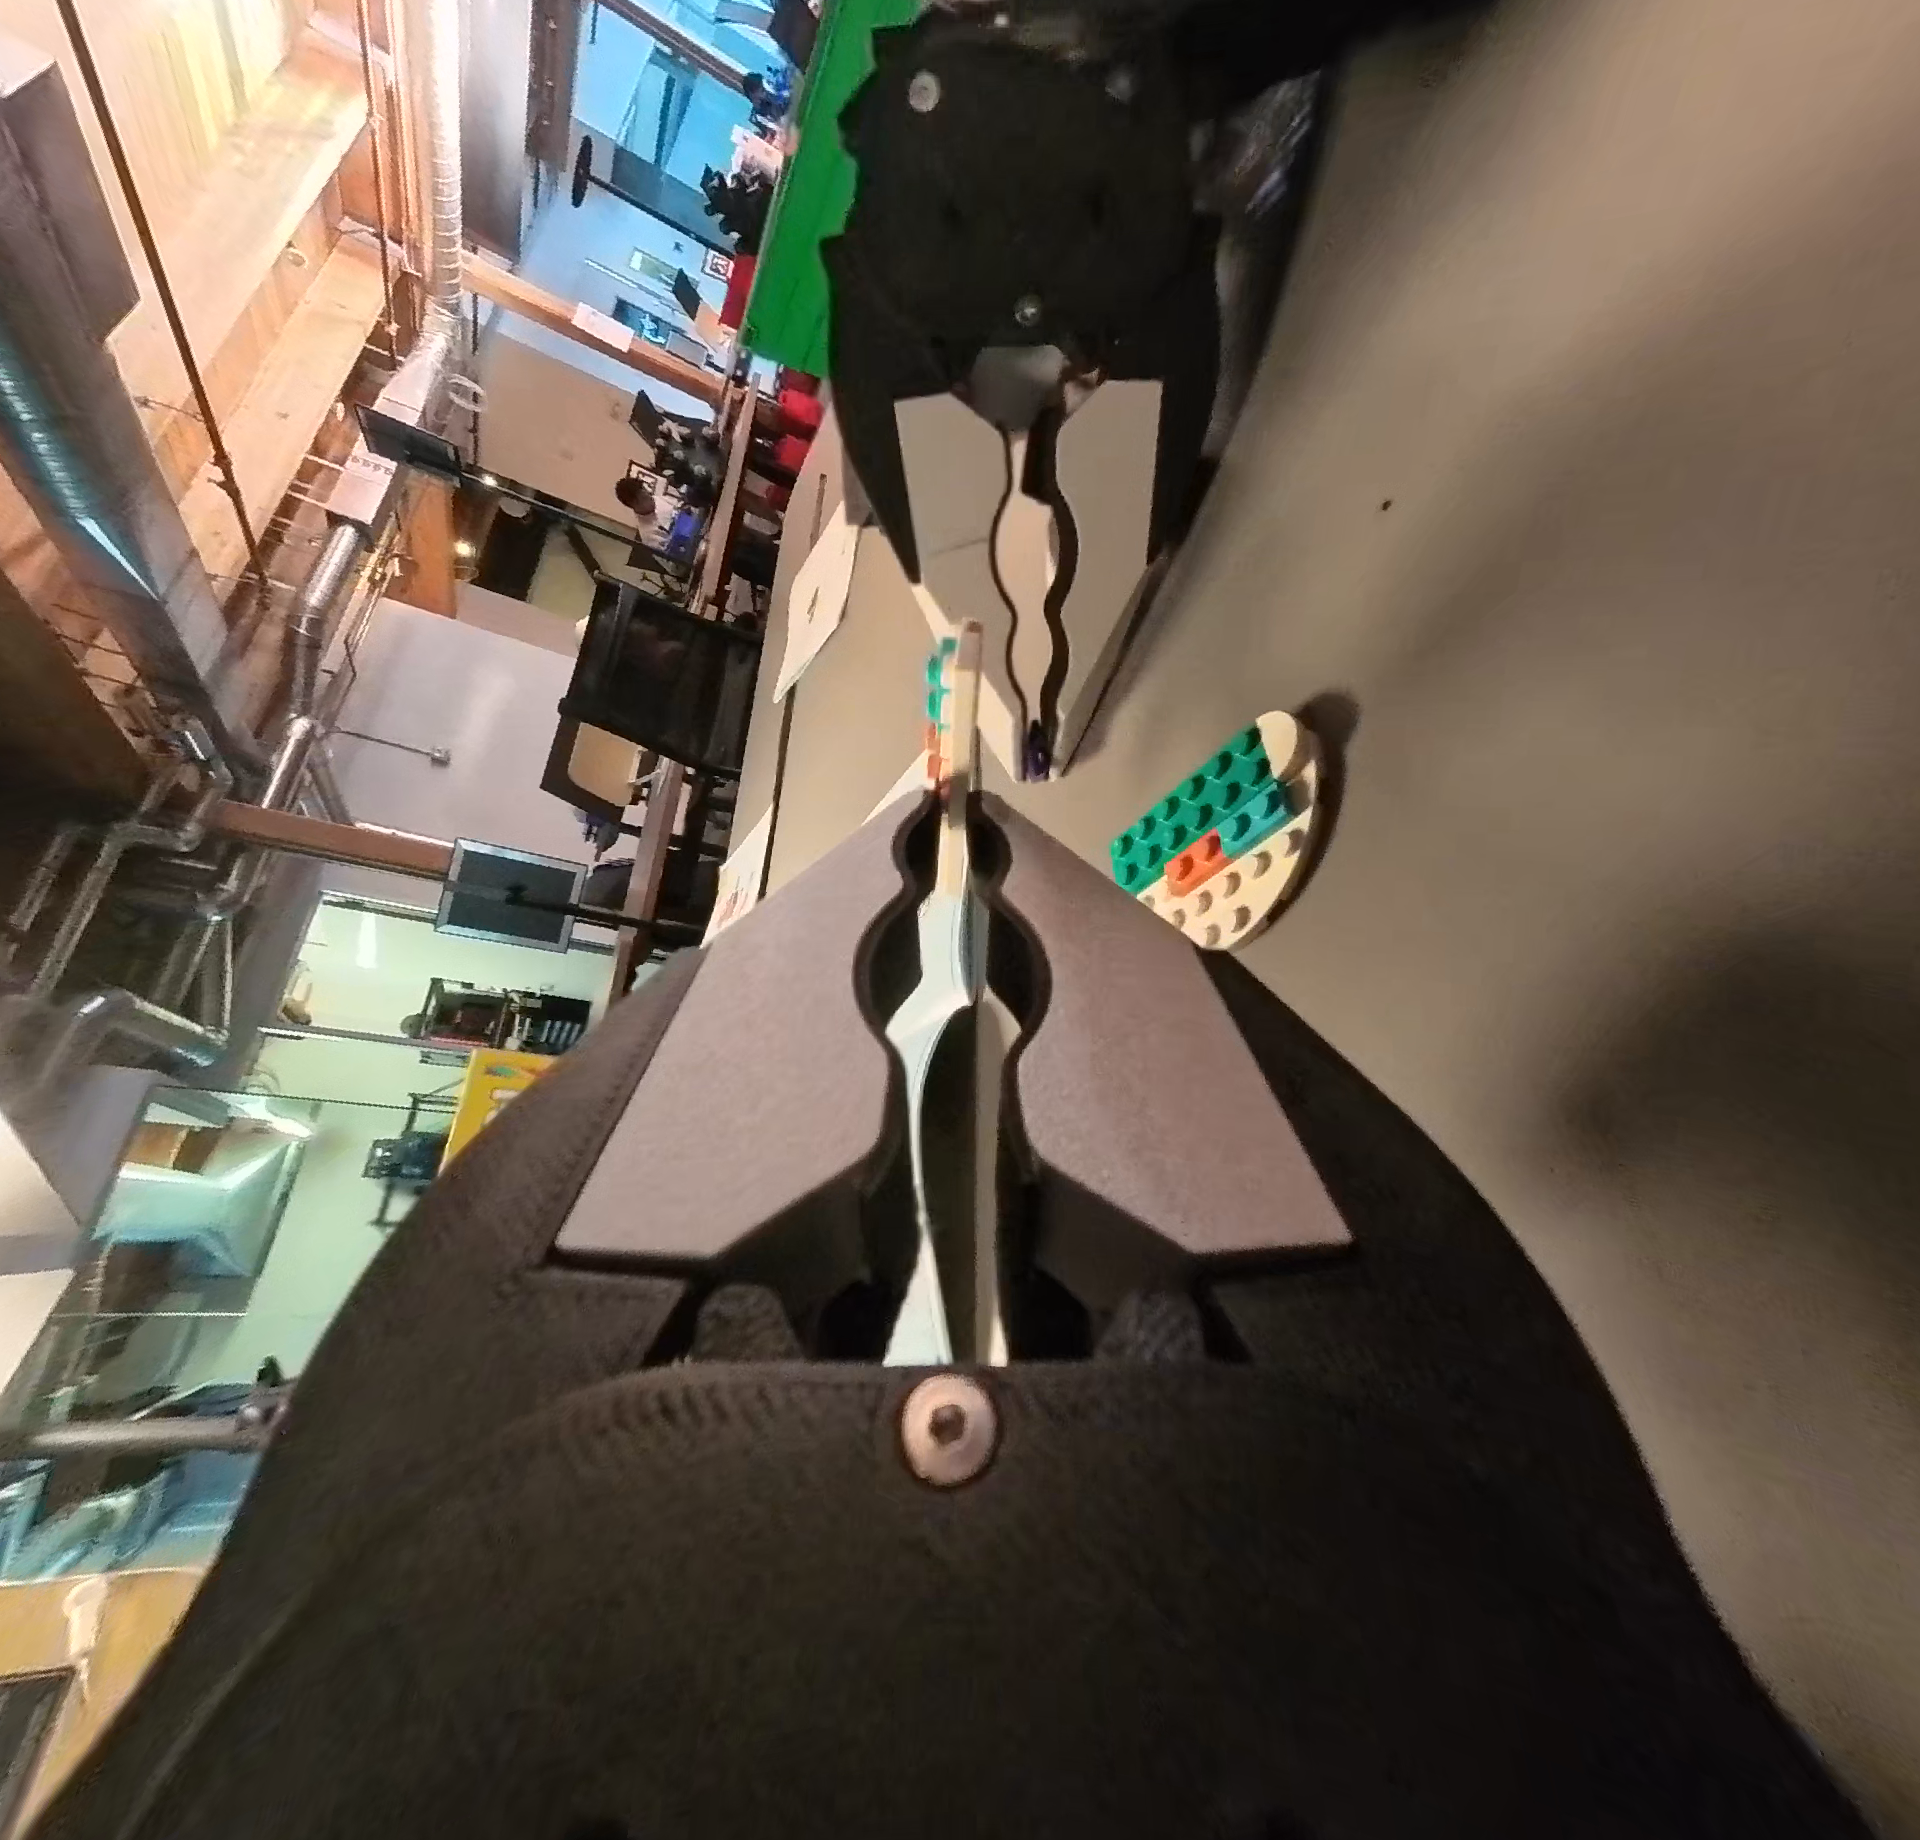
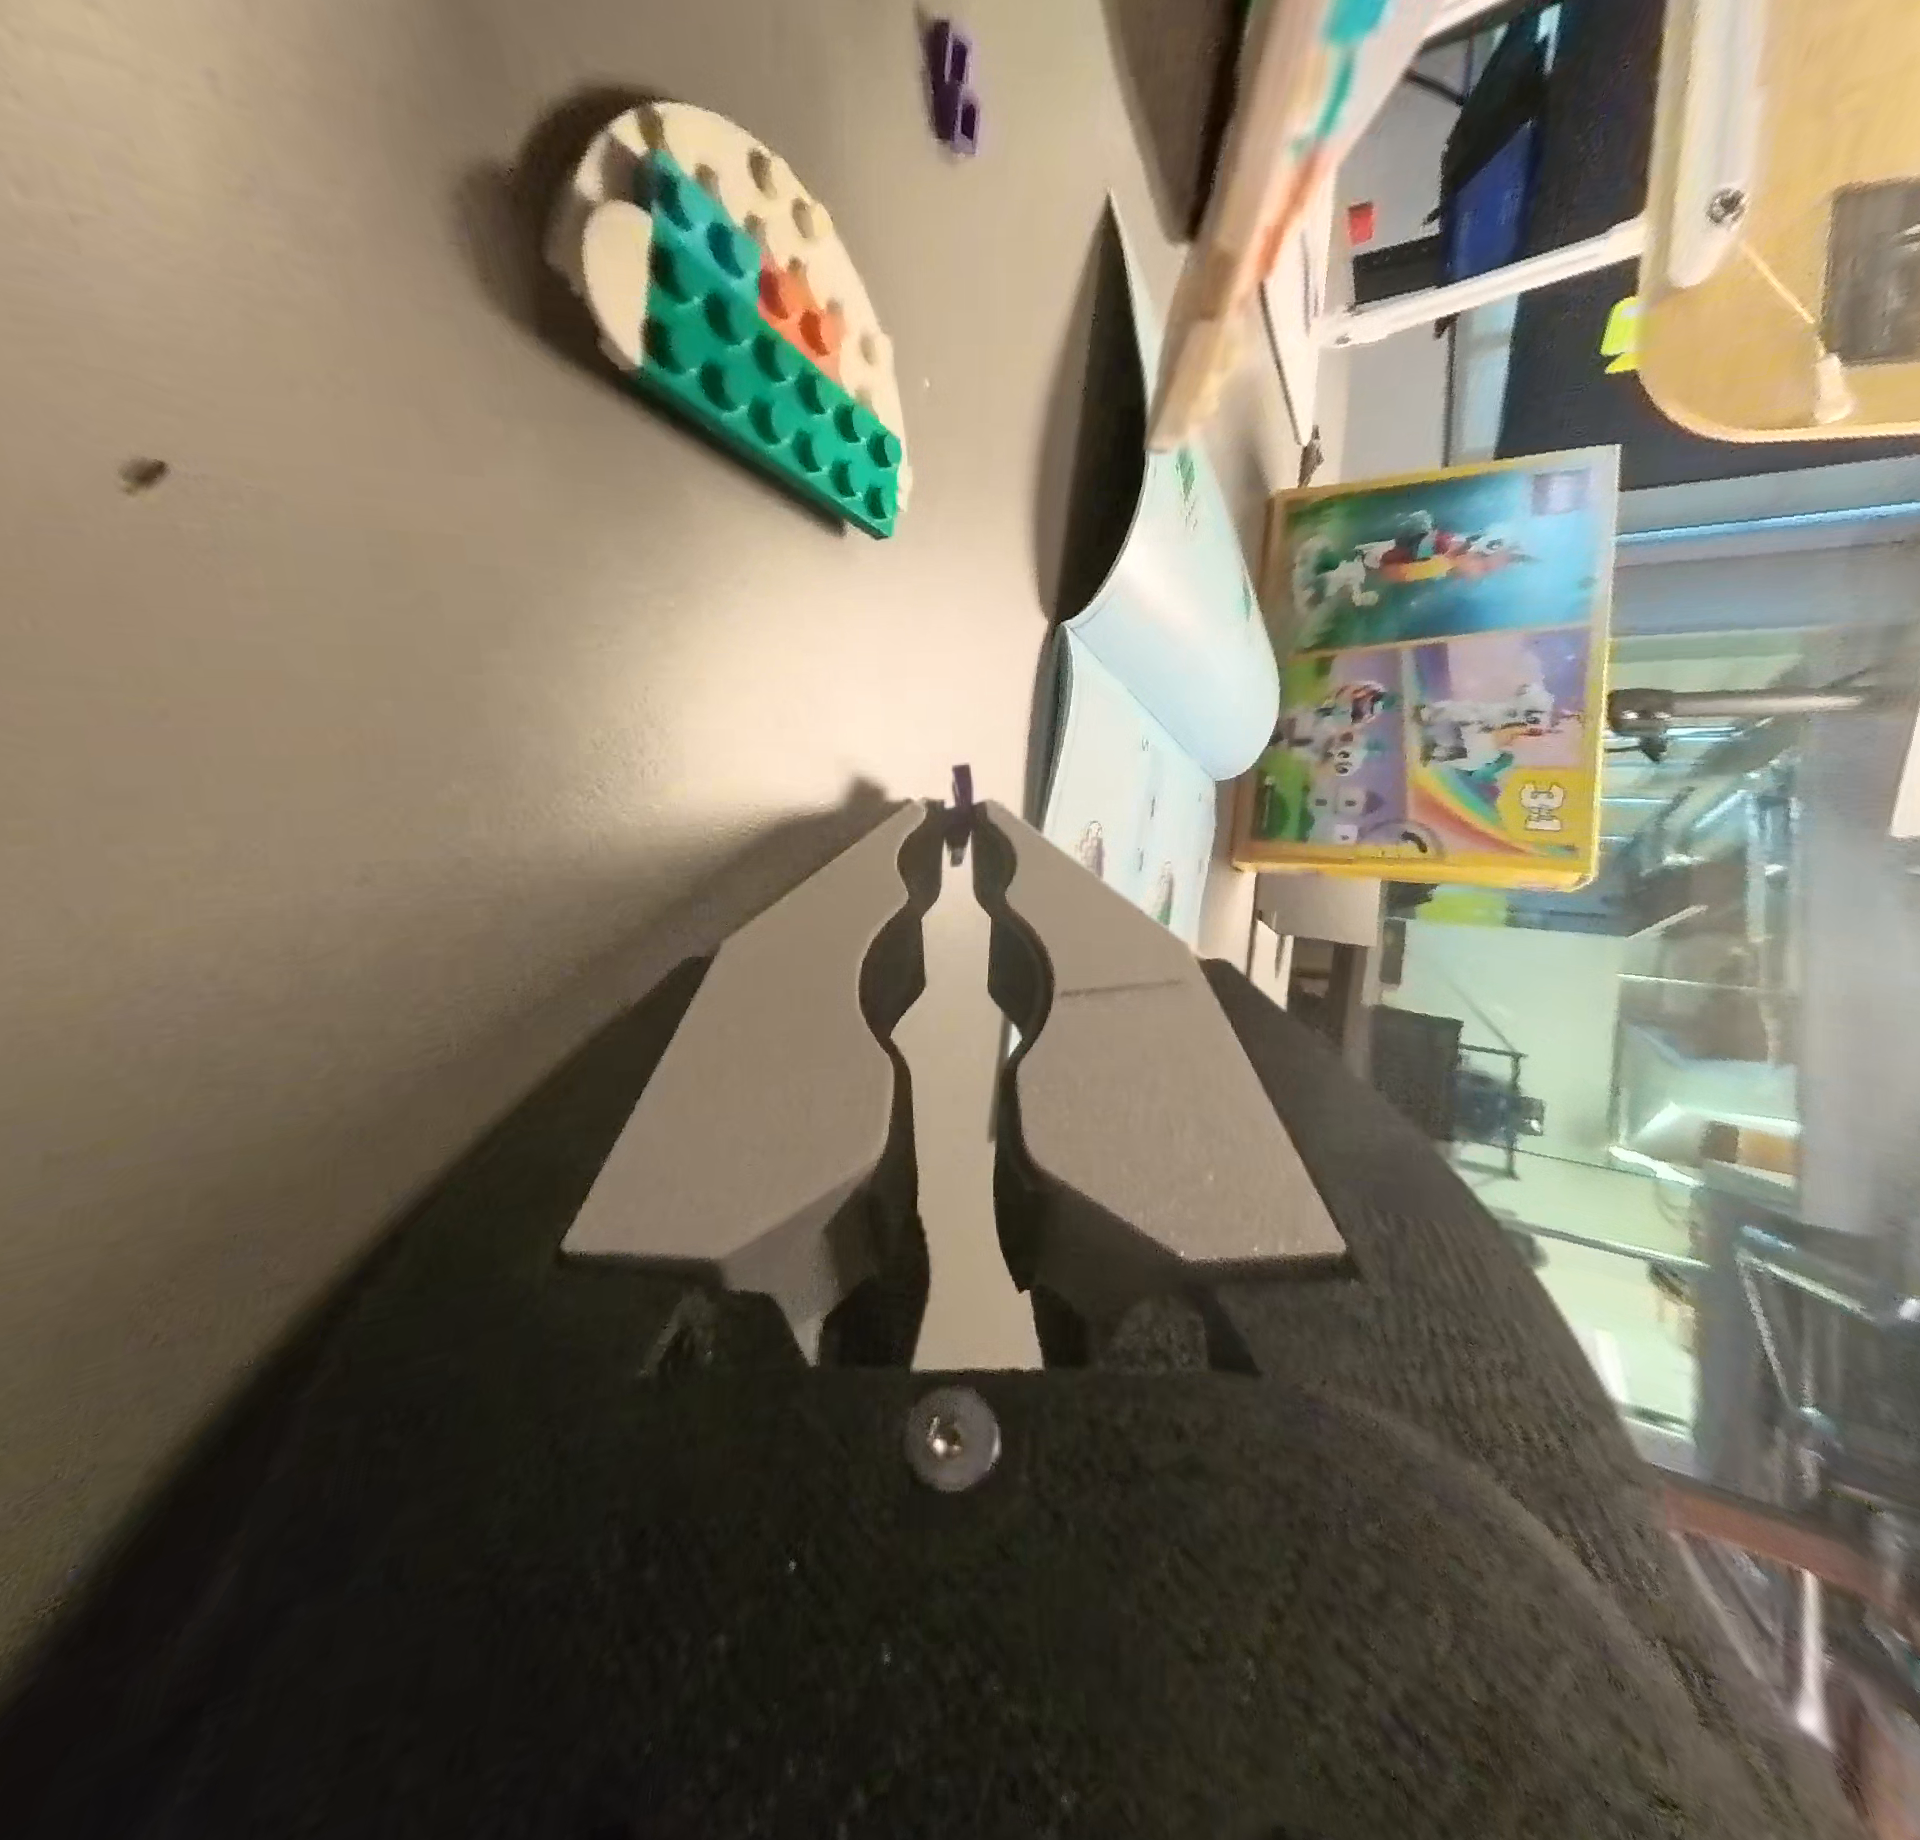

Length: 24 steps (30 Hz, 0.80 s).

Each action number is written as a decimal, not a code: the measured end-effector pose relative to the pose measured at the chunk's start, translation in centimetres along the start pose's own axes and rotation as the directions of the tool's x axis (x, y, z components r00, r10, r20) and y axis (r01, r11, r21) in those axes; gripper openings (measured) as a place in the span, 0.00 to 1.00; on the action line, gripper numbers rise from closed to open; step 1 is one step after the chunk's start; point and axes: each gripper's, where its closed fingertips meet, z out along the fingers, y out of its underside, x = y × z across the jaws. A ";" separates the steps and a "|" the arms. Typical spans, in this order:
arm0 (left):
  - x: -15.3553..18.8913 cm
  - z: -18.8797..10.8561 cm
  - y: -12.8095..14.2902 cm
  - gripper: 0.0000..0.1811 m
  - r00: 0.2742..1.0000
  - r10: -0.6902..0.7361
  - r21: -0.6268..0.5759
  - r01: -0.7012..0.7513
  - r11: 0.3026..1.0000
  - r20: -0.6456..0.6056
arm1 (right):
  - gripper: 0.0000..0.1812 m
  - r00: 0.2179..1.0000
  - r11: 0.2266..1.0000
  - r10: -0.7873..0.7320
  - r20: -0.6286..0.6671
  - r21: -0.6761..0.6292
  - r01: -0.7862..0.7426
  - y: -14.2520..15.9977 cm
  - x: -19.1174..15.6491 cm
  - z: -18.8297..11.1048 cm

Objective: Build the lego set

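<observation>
The left hand-held gripper is pinched on a flat cream plate assembly, held edge-on so that only its thin side shows between the fingers; teal and orange studs stick out from the side facing away from the worktop. The plate's inner end runs back between the fingers toward the gripper body.

Facing it in the left wrist view, the right hand-held gripper points toward the camera with its tips nearly together, nipping a small purple piece. The right wrist view shows the same grip: the purple piece sits at the very tips, while the wavy inner edges further back stand apart.

On the grey worktop lies a second assembly, a cream half-round plate carrying a teal studded plate and a small orange brick. It rests flat, apart from both grippers. Another loose purple piece lies on the worktop beyond it, blurred.

An open instruction booklet lies beside the right gripper's tips, and the yellow-edged set box stands just behind the booklet. A green board is visible at the worktop's far end in the left wrist view.
</observation>
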 end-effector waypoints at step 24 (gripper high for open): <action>0.4 0.0 1.4 0.02 0.999 0.025 -0.052 -0.027 0.998 -0.032 | 0.02 0.700 0.754 0.599 0.389 0.020 -0.656 -1.0 -0.4 -0.1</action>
